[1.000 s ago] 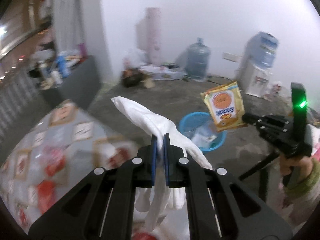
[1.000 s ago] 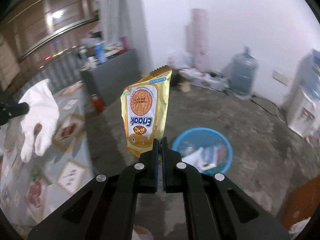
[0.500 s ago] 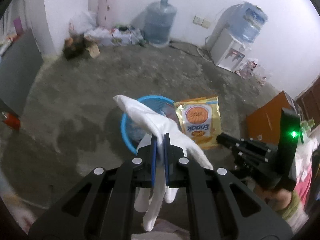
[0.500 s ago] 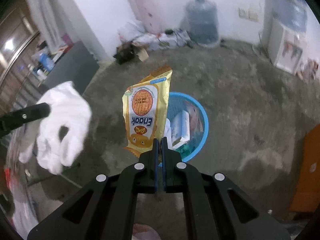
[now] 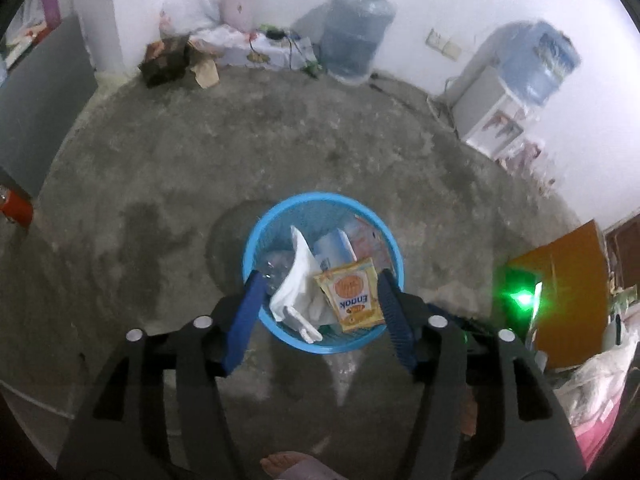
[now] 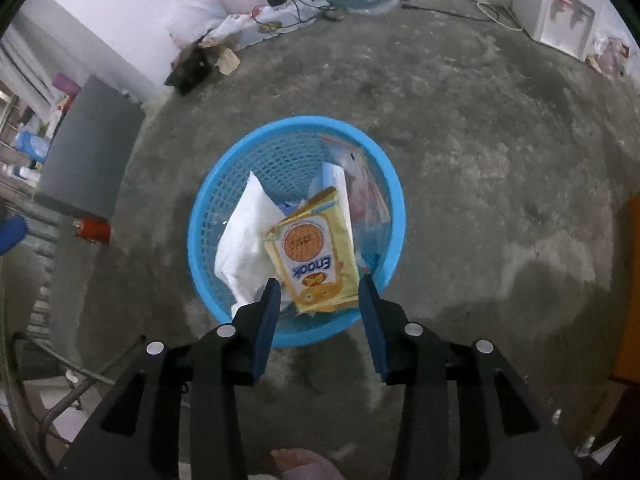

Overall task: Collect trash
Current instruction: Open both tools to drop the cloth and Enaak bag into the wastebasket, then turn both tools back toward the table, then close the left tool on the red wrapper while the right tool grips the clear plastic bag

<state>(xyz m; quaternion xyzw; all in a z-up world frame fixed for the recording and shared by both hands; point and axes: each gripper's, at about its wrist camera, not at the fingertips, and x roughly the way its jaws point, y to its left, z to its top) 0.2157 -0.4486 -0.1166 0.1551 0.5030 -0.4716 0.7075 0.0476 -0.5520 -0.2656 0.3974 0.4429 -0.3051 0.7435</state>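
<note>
Trash lies in the blue mesh basket (image 6: 202, 248) on the concrete floor (image 6: 480, 160): a white glove (image 6: 244, 248) draped down the left inner side and, touching it on the right, a yellow snack packet (image 6: 312, 256) face up over cartons and clear plastic. Both grippers point steeply down over the basket with their jaws just opened and standing apart, the left gripper (image 5: 318, 286) framing both pieces and the right gripper (image 6: 318, 286) flanking the packet's lower end, neither pressing on anything. Against the far wall stand a water jug (image 5: 356, 36) and a water dispenser (image 5: 516, 92).
</note>
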